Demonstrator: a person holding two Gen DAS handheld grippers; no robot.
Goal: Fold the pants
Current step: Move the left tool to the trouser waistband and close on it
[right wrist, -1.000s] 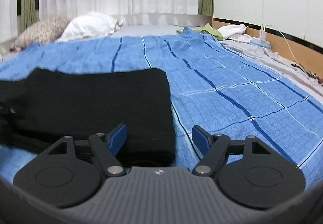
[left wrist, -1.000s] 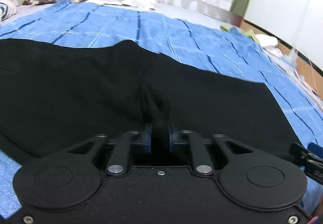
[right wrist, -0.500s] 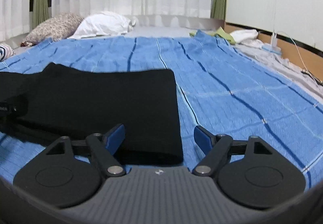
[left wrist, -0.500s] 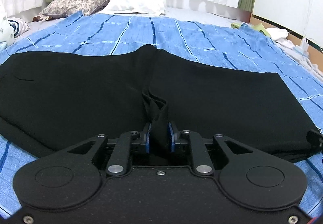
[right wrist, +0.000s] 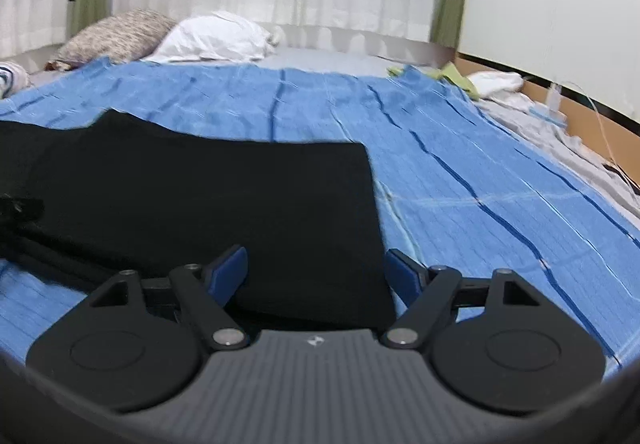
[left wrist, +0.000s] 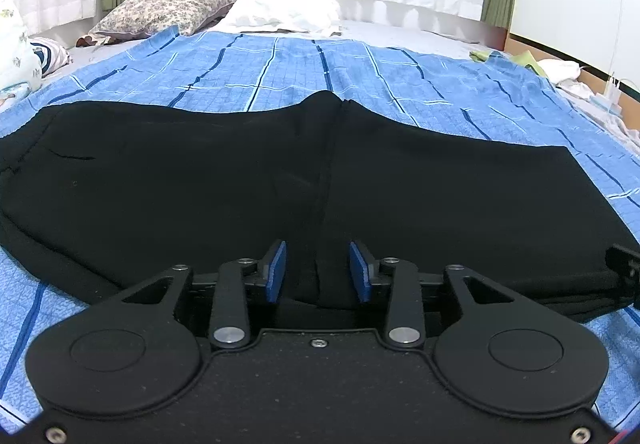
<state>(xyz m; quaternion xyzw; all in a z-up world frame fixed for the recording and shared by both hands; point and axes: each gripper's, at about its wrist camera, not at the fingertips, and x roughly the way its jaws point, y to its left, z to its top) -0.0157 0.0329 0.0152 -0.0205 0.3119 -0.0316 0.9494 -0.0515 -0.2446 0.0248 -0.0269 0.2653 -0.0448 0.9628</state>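
Note:
The black pants [left wrist: 200, 184] lie flat across the blue striped bedspread [left wrist: 280, 64], with a seam running down the middle. My left gripper [left wrist: 318, 272] is open at the near edge, its blue pads on either side of the seam, holding nothing. In the right wrist view the pants' right end [right wrist: 240, 196] lies square on the bedspread [right wrist: 480, 184]. My right gripper [right wrist: 316, 276] is open wide over the near right corner of the pants, empty.
A patterned pillow [left wrist: 164, 8] and a white pillow [left wrist: 284, 8] lie at the head of the bed under white curtains. Green and white cloths [right wrist: 480, 80] and a cable [right wrist: 600, 116] lie along the right bed edge by the wall.
My left gripper was shut on a bunched fold of the pants and has opened; the fold has dropped flat. The right gripper stayed open and shifted a little.

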